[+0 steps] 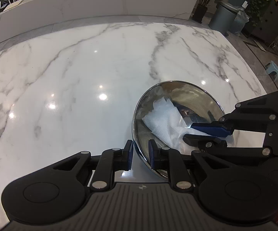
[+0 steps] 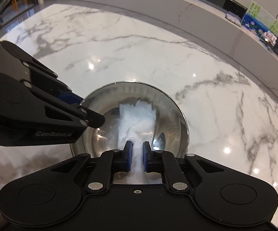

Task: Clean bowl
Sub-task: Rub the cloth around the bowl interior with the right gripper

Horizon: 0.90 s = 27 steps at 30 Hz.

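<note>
Left claw [image 1: 140,155] clamped on bowl [image 1: 196,94] rim — right claw [image 2: 137,156] pinching paper towel [image 2: 137,115]

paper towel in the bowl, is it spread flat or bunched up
Bunched up: the paper towel is crumpled and twisted inside the steel bowl, one end pinched in the right gripper.

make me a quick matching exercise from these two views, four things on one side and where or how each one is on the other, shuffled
Things:
1. left gripper
2. right gripper
3. paper towel
4. marble table

States:
A. white, crumpled, lying inside the bowl
B. clamped on the bowl's rim, one finger inside and one outside
C. glossy, white with grey veins, under the bowl
D. shut on the near end of the paper towel

Pairs: 1-B, 2-D, 3-A, 4-C
</note>
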Available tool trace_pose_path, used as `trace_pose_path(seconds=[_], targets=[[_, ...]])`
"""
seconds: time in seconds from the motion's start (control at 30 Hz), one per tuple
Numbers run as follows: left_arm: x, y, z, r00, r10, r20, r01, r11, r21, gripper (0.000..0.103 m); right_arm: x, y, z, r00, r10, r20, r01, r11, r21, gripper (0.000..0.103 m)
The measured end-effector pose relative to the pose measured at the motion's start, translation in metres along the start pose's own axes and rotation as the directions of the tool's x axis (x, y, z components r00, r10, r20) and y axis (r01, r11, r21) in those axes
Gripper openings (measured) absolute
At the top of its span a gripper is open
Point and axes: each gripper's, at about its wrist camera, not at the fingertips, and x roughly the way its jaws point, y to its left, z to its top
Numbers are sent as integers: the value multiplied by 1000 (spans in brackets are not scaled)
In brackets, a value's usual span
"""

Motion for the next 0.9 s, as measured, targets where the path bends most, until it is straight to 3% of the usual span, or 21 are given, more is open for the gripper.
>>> trace_pose_path(seconds=[0.17,0.47,0.9], targets=[[0,1,0,1000,-3,-1,3,1000,0,16,3,1,0,1000,0,-5,0,1000,-5,9],[6,-3,-1,1000,9,-15,-9,1000,11,15,1,1,0,987,158,18,-159,987,40,9],[5,-6,-2,999,30,-15,-30,999,22,15,3,2,-1,1000,-19,-5,19,1000,-4,8]])
